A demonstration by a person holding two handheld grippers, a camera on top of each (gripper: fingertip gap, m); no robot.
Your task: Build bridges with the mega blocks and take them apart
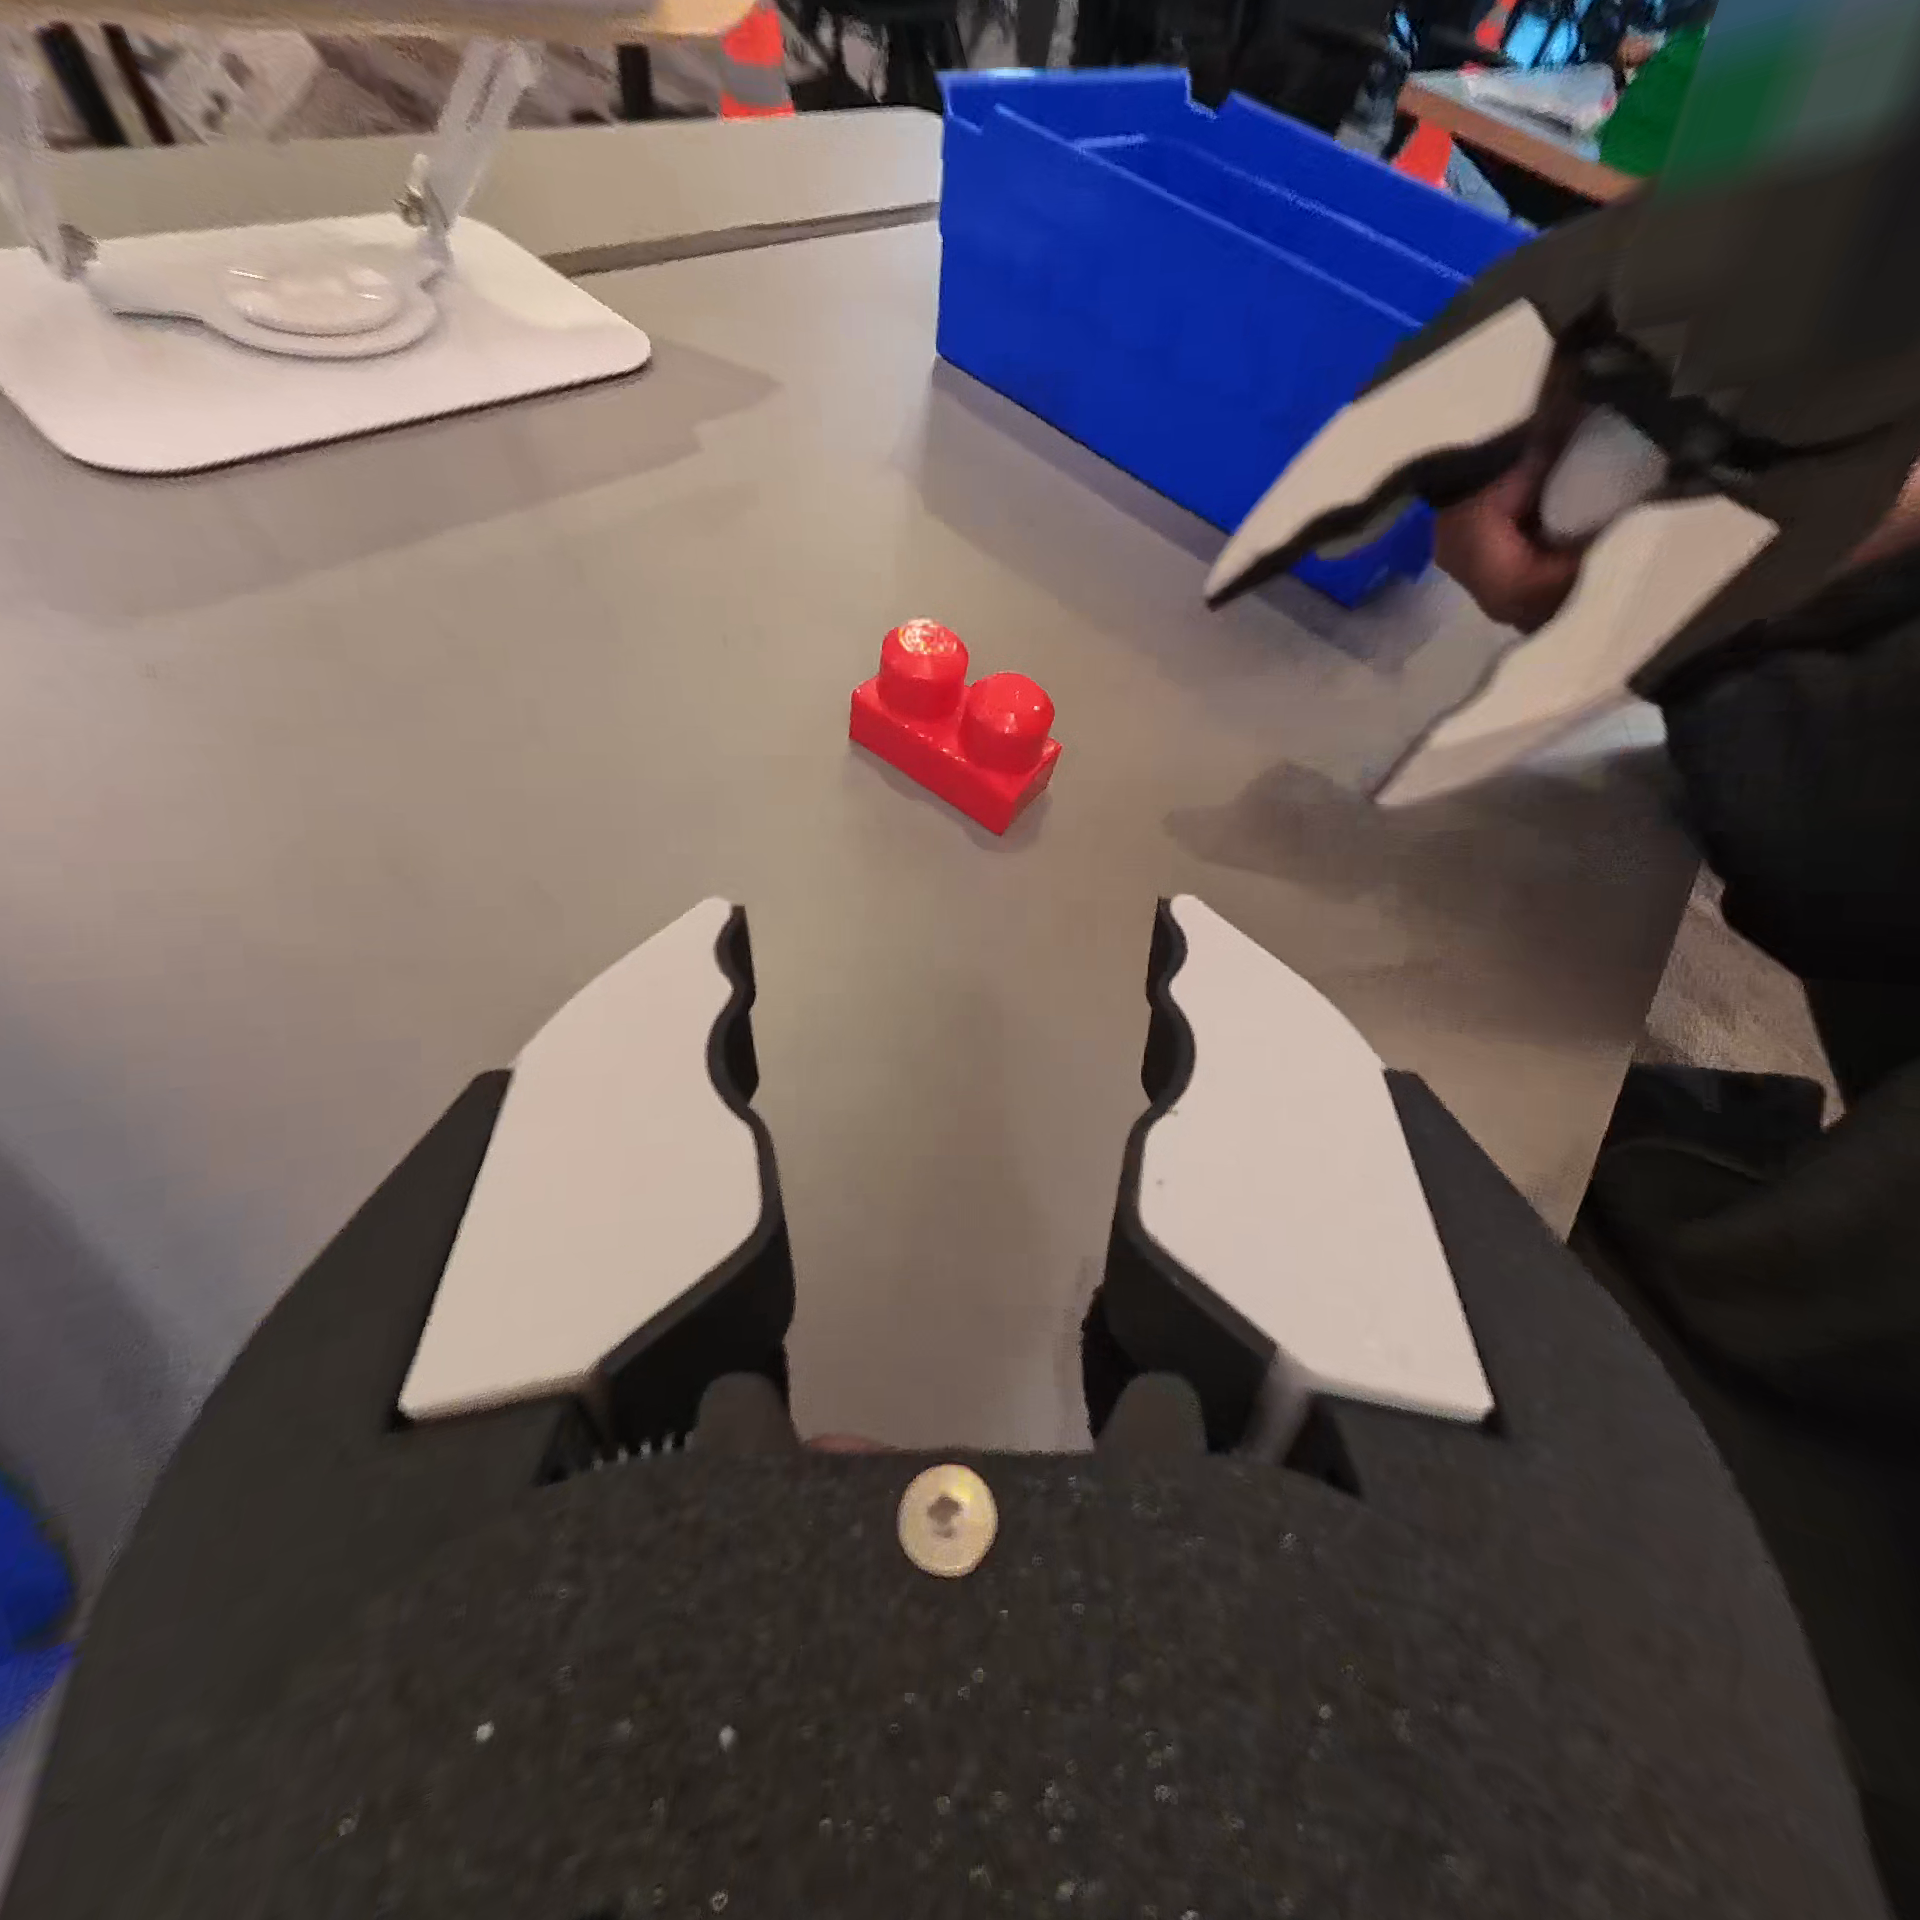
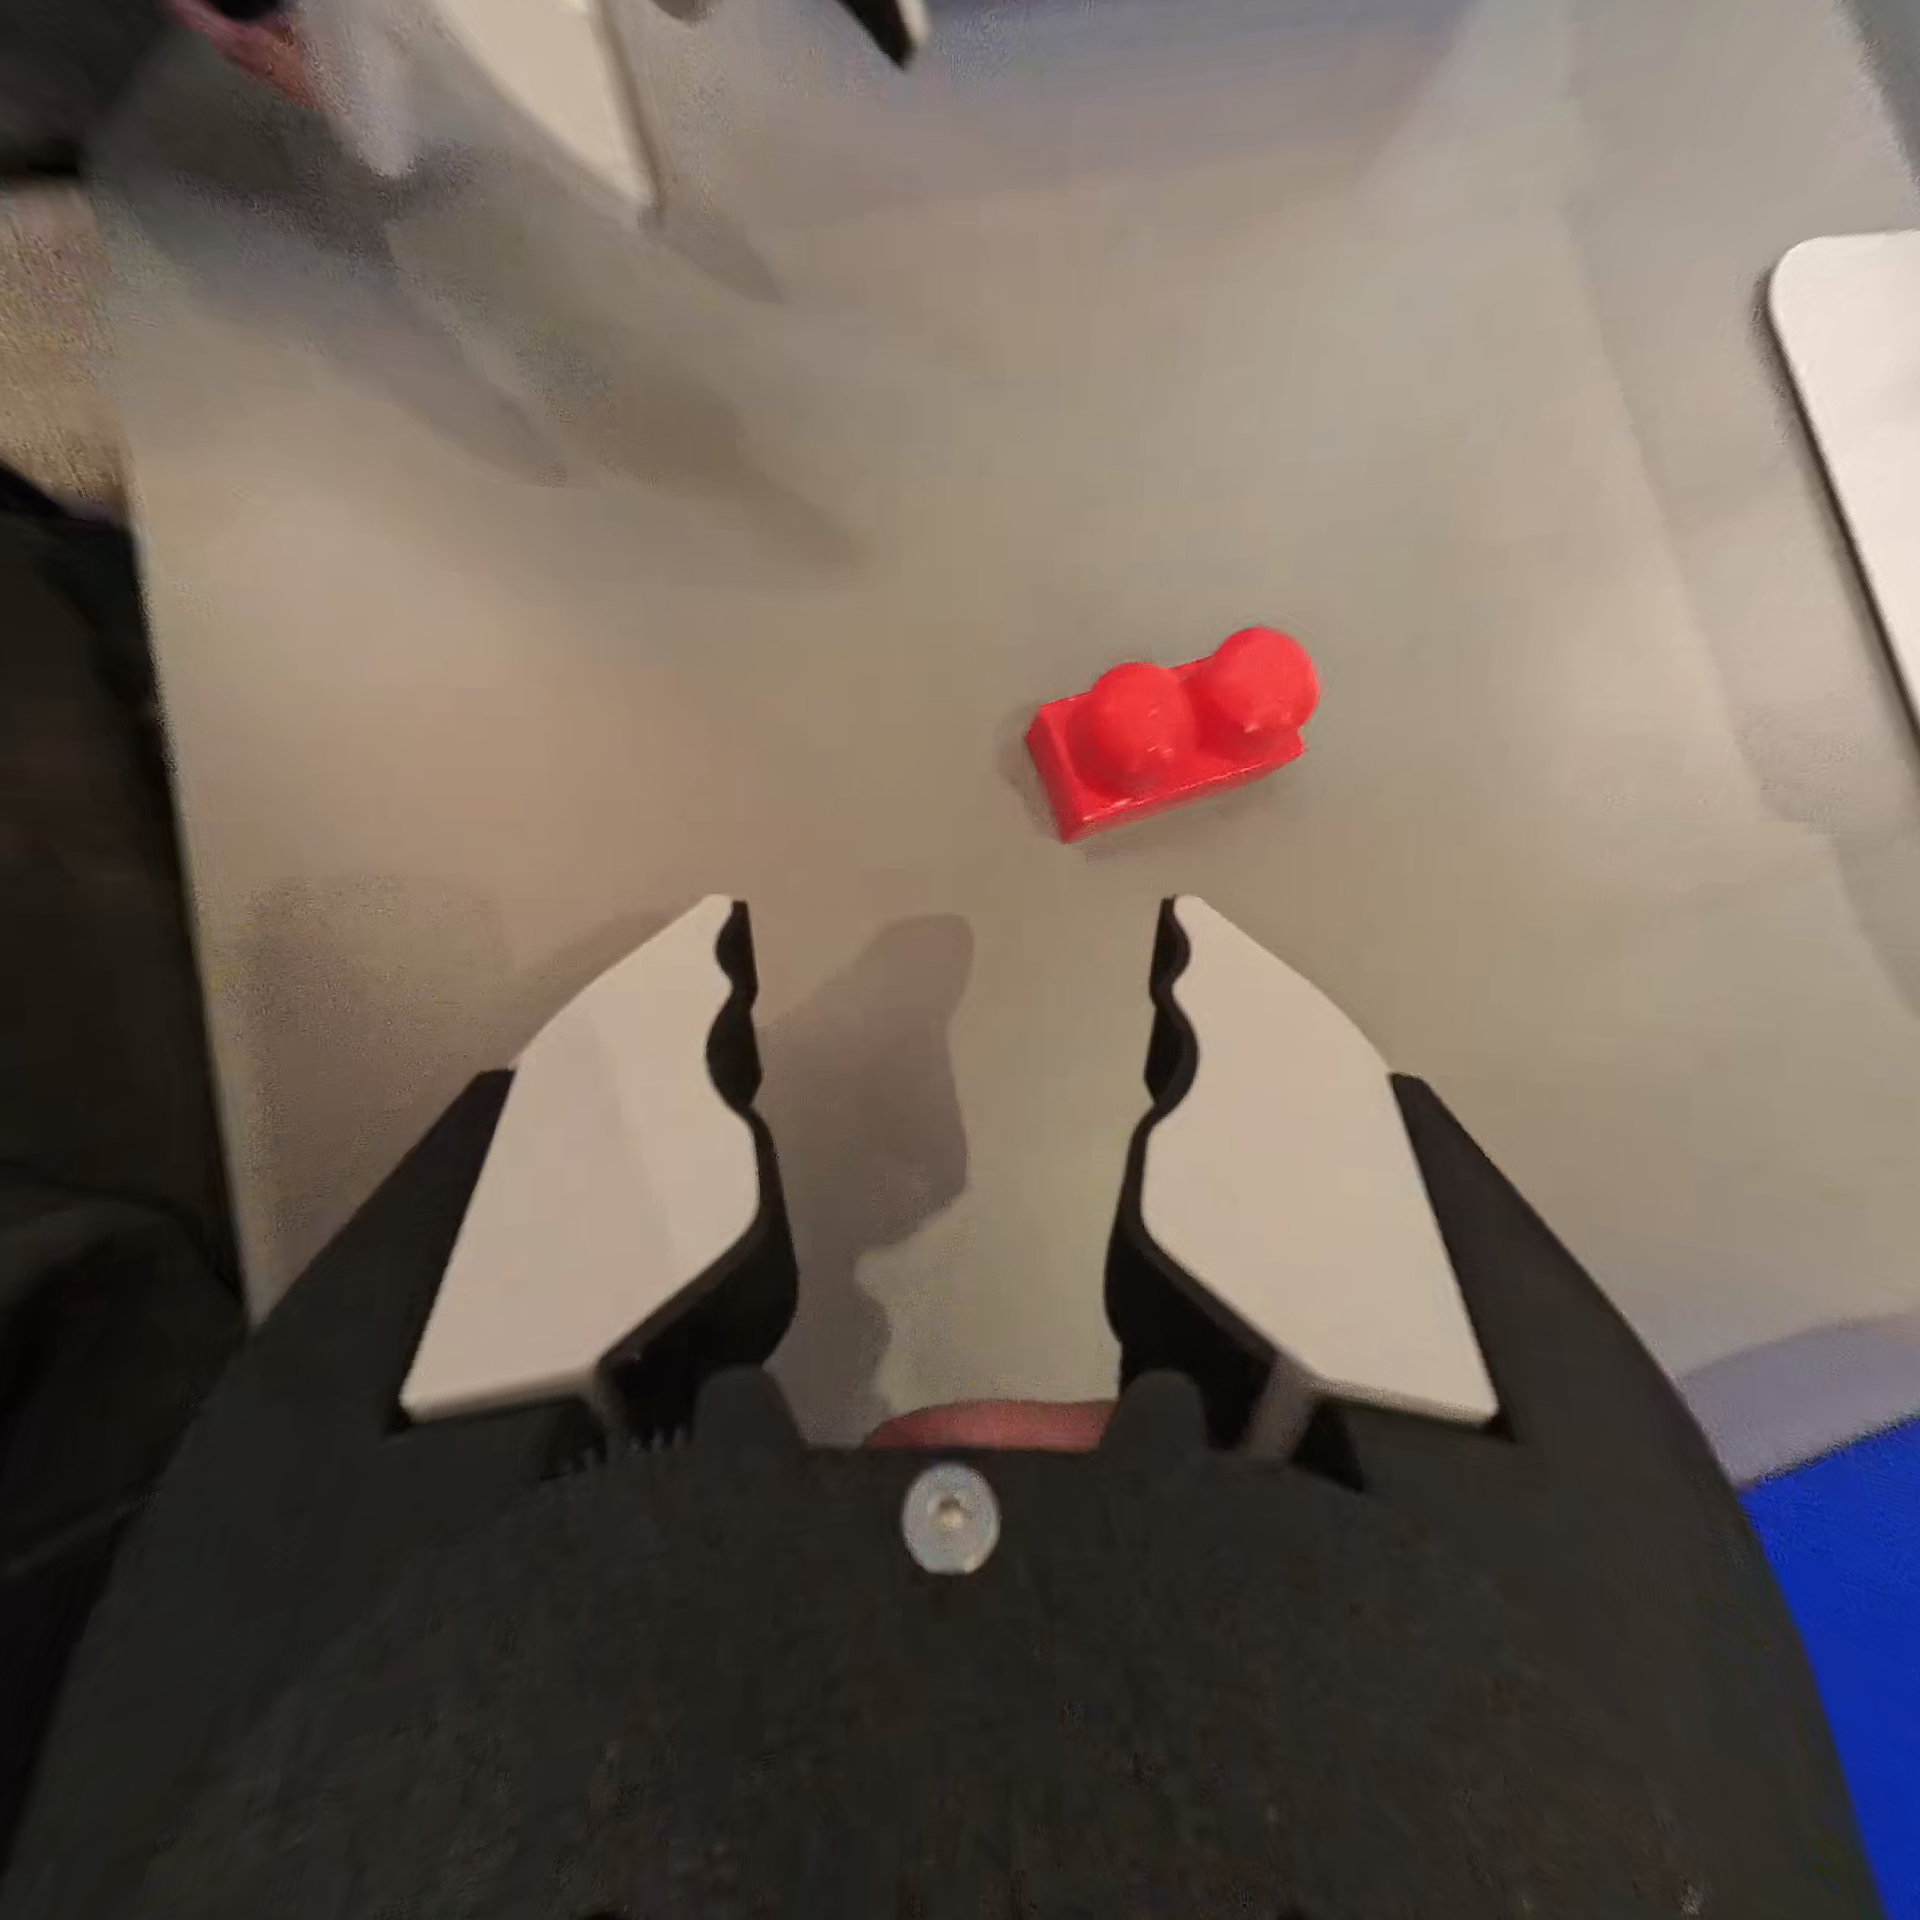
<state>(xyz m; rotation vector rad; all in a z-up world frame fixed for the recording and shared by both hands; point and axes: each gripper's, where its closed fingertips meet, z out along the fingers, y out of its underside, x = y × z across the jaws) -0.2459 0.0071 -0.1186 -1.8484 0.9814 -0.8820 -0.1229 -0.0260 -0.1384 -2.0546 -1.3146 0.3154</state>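
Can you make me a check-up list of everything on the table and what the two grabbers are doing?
Surface: grey table, bare around the block.
Job's things: one red block with two studs, standing studs-up, alone; no bridge built.
Clutter: blue bin behind the block; white stand at the far left.
Grippers: left gripper open, empty, short of the block; right gripper open, empty, above the table near the block.
Cables: nothing seen.
Surroundings: orange cones and another table beyond.
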